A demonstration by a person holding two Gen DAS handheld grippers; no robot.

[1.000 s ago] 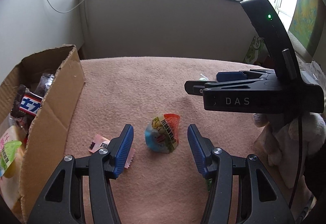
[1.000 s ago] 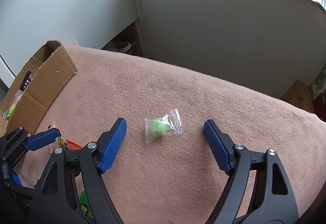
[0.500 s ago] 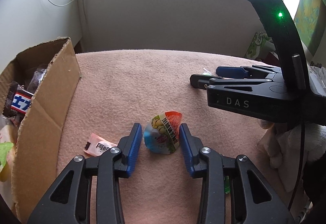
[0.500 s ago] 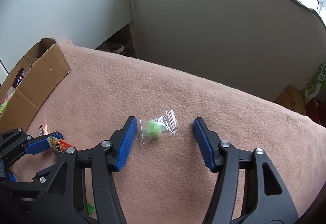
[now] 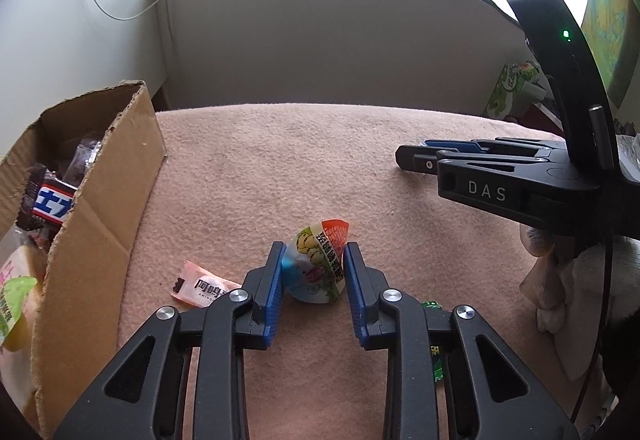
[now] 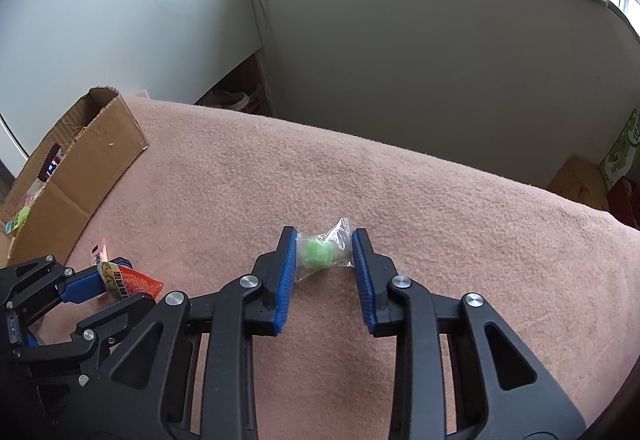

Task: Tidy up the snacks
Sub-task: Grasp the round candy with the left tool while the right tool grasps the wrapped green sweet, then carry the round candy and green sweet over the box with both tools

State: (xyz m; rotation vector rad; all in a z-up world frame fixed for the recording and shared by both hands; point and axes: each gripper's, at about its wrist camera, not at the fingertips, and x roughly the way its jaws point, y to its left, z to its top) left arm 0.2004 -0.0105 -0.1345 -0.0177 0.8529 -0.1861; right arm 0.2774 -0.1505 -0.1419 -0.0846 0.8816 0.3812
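Note:
My left gripper (image 5: 313,264) is shut on a colourful jelly cup (image 5: 316,264) that rests on the pink blanket (image 5: 280,167). My right gripper (image 6: 324,252) is shut on a clear bag with a green candy (image 6: 318,252), low on the blanket. The left gripper and the jelly cup (image 6: 128,282) also show at the lower left of the right wrist view. A cardboard box (image 5: 100,207) with several snacks stands at the left; it also shows in the right wrist view (image 6: 80,167).
A pink candy wrapper (image 5: 200,286) lies left of my left gripper. A green wrapper (image 5: 434,352) lies under its right finger. The right gripper body (image 5: 520,183) reaches in from the right. A wall and a windowsill with plants stand behind the blanket.
Both grippers have closed: the left onto the jelly cup, the right onto the clear candy bag. Both cameras moved a little closer to the blanket.

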